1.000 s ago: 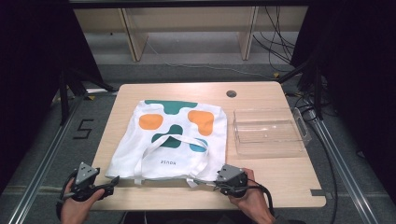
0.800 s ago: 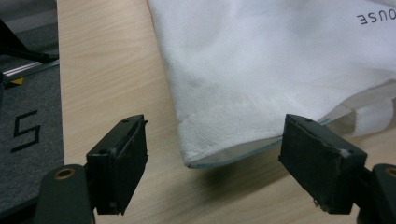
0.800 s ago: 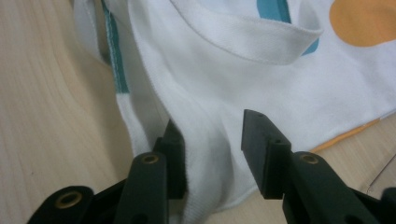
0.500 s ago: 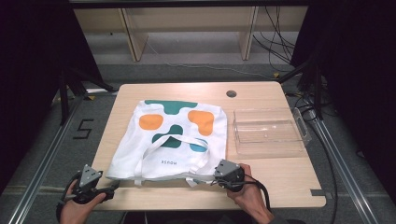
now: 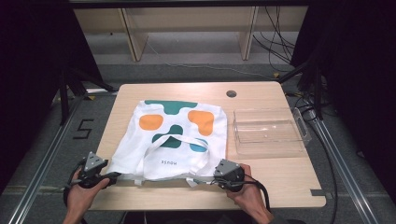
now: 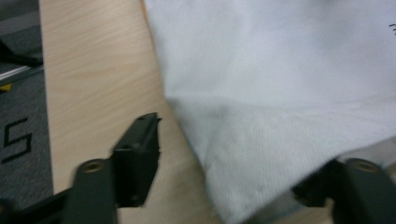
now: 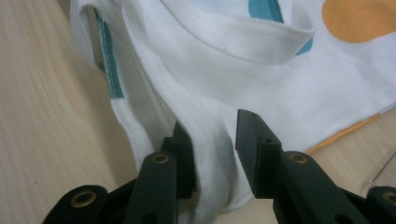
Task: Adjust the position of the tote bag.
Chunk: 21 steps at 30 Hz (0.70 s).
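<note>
Since the earlier frame, left gripper (image 5: 113, 178) has shifted toward the near-left corner of the white fabric tote bag with teal and orange patches (image 5: 180, 135); its jaws, just closing, straddle that corner unpinched. Right gripper (image 5: 208, 176), at 5 o'clock of the bag, has jaws spread around a cloth fold. Bag lies flat at the centre of the wooden table (image 5: 280, 172).

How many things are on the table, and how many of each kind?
Tote bag: 1
Clear plastic tray: 1
Claws at the bag's near edge: 2, left claw and right claw
Total: 4
</note>
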### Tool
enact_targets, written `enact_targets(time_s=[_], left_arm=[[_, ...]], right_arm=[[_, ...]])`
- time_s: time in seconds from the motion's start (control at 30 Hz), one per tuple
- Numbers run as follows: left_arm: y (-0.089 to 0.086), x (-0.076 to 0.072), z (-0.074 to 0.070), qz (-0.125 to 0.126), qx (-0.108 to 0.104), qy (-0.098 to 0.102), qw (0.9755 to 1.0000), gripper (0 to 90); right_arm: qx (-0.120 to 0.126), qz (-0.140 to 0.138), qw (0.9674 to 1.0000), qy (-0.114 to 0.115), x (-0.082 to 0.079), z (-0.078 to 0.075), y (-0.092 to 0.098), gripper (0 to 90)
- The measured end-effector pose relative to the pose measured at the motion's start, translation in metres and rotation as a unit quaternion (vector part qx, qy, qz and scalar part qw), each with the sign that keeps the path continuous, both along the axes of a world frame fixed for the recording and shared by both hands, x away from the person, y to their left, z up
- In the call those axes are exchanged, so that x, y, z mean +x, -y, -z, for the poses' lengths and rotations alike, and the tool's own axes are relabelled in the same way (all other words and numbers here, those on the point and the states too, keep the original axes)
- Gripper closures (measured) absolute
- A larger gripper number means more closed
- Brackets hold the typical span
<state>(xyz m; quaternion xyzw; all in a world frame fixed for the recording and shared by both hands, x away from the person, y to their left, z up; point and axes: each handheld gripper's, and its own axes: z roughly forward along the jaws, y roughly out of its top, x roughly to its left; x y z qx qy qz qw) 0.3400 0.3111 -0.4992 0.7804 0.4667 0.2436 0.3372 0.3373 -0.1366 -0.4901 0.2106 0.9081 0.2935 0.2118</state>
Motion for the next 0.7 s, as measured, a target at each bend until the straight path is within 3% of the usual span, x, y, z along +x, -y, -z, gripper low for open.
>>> enact_targets(time_s=[0.07,0.1,0.17,0.2,0.27,0.3,0.33,0.37,0.47,0.57,0.6,0.63,0.7], left_arm=[[0.000,0.002,-0.001,0.007,0.040,0.009,0.9991,57.3],[0.002,0.002,0.000,-0.001,0.024,0.023,0.9995,66.4],[-0.001,0.000,-0.003,0.018,0.033,0.021,0.9991,75.3],[0.001,-0.002,-0.002,0.014,0.020,0.029,0.9993,77.5],[0.003,-0.008,-0.005,0.024,0.026,0.030,0.9989,79.0],[0.006,-0.011,-0.006,0.032,0.019,0.033,0.9988,79.8],[0.007,-0.014,-0.007,0.040,0.027,0.029,0.9984,79.9],[0.009,-0.018,-0.006,0.043,0.021,0.030,0.9984,79.9],[0.011,-0.026,-0.008,0.065,0.040,0.016,0.9969,79.8],[0.017,-0.029,-0.005,0.060,0.026,0.017,0.9977,79.6],[0.019,-0.031,-0.005,0.061,0.026,0.020,0.9976,79.5],[0.018,-0.033,-0.008,0.074,0.038,0.016,0.9964,79.5],[0.020,-0.036,-0.006,0.068,0.023,0.017,0.9973,79.3]], right_arm=[[-0.011,0.006,0.9999,-0.004,-0.001,0.004,-0.002,67.7],[-0.013,0.007,0.9999,-0.004,-0.001,0.005,-0.002,67.7],[-0.029,0.005,0.9995,0.010,0.001,0.005,0.000,69.1],[-0.032,0.002,0.9994,0.013,0.002,0.005,0.001,69.1],[-0.029,0.006,0.9995,0.008,0.002,0.005,0.002,69.0],[-0.023,0.020,0.9995,-0.003,0.001,0.005,0.003,67.8],[-0.024,0.023,0.9994,0.006,0.001,0.005,0.005,67.0],[-0.021,0.035,0.9992,0.004,0.000,0.005,0.007,66.9],[-0.019,0.040,0.9990,0.004,0.001,0.005,0.015,67.4],[-0.011,0.039,0.9992,-0.007,0.003,0.005,0.022,75.8],[-0.016,0.023,0.9996,0.004,0.006,0.005,0.023,77.1],[-0.014,0.036,0.9992,0.002,0.004,0.004,0.024,78.5],[-0.017,0.041,0.9989,0.013,0.003,0.000,0.027,81.8]])
